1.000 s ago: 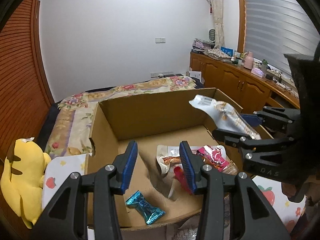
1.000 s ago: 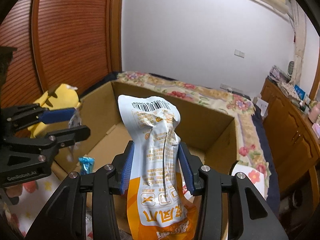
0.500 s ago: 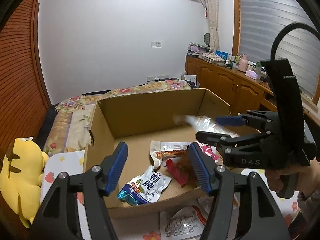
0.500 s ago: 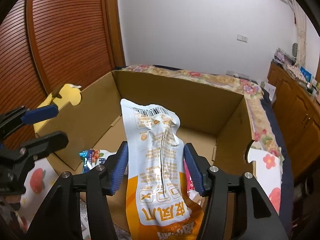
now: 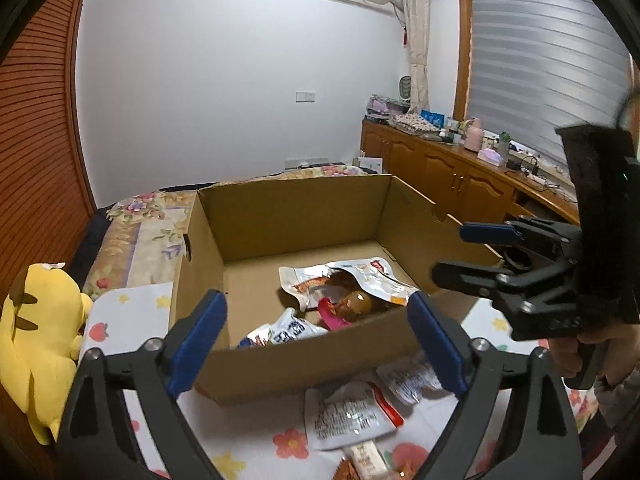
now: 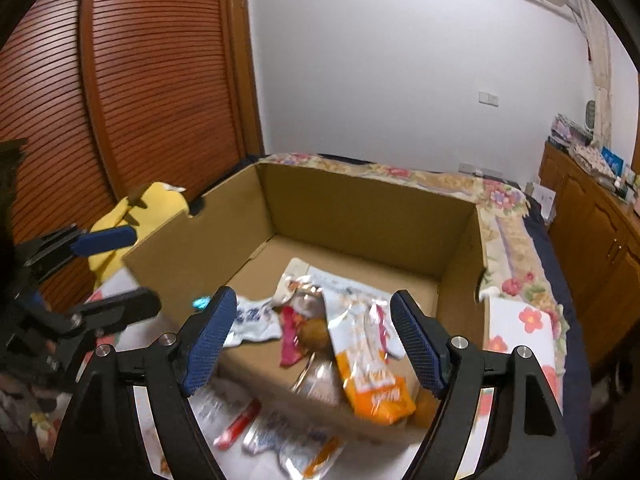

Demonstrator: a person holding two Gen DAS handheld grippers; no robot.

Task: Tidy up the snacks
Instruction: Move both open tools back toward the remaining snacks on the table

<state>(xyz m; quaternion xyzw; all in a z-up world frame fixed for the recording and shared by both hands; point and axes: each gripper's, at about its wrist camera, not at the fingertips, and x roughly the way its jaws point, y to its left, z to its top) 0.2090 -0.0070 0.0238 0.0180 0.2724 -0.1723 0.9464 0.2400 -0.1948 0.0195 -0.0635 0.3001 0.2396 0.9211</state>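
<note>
An open cardboard box point(image 5: 288, 216) point(image 6: 360, 216) stands on a flowered cloth. Several snack packets lie inside it. The white and orange pouch point(image 6: 368, 364) lies over the box's near wall, its orange end hanging outside; it also shows in the left wrist view point(image 5: 376, 280). My right gripper point(image 6: 314, 340) is open and empty above the near wall. My left gripper point(image 5: 318, 336) is open and empty in front of the box. More packets point(image 5: 352, 412) point(image 6: 280, 436) lie on the cloth in front of the box.
A yellow plush toy point(image 5: 36, 332) point(image 6: 144, 208) lies left of the box. A flowered bed point(image 5: 148, 220) is behind it. Wooden cabinets point(image 5: 452, 180) with clutter run along the right wall. A slatted wooden door point(image 6: 140, 80) is at left.
My right gripper opened and let go of the white and orange pouch, which dropped onto the box's near wall. My left gripper opened wider and drew back from the box.
</note>
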